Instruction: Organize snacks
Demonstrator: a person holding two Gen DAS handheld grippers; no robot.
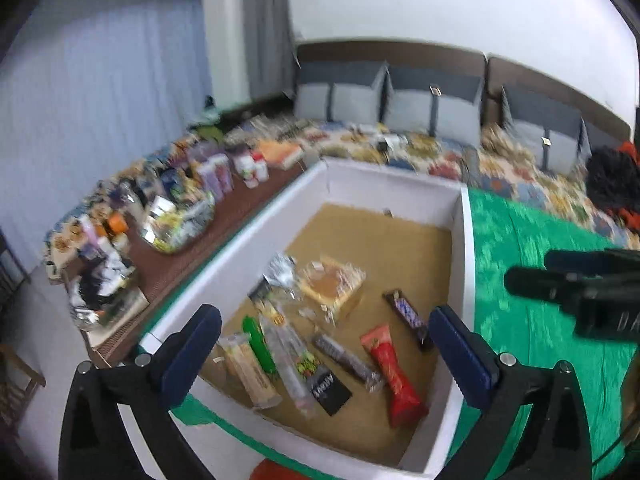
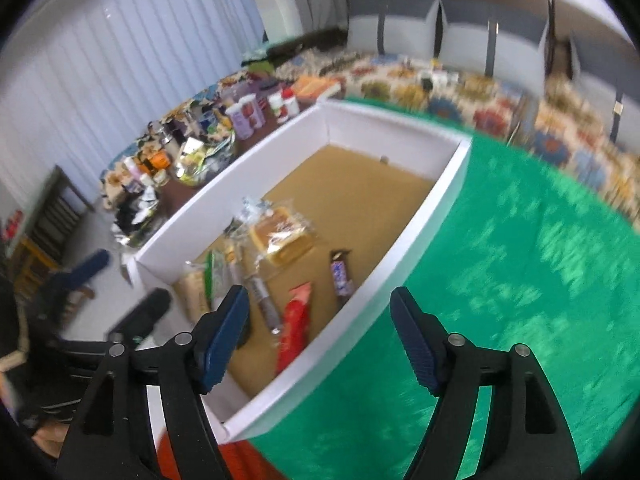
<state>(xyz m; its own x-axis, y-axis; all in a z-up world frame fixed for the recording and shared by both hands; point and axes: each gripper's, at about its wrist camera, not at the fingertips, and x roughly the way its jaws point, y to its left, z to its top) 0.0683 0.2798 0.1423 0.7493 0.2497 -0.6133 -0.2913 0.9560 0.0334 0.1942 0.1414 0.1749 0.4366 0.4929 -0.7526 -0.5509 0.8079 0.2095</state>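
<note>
Both the left hand-held gripper [image 1: 326,350] and right hand-held gripper [image 2: 320,336] are hovering open and empty above the white shallow cardboard box [image 1: 466,248], where wrapped snack bars [image 1: 394,376] are lying in a loose row; next, each should be lowering squarely over one bar.

Your right gripper [image 2: 320,332] fills the lower part of the frame, its blue-padded jaws standing apart with nothing between them. Beyond it, at centre, you see a white box [image 2: 420,216] with a brown floor, resting on a green cloth [image 2: 520,280] that covers the right half. Inside the box, toward its near end, lie a red wrapper [image 2: 294,326], a dark blue bar [image 2: 341,276], a clear-wrapped cake [image 2: 282,236] and several slim packets [image 2: 224,276], blurred. At the lower left your other gripper [image 2: 120,284] shows, blurred, its jaws apart. Jars and packets [image 2: 208,136] crowd the upper left, beside a patterned cover [image 2: 480,96].
</note>
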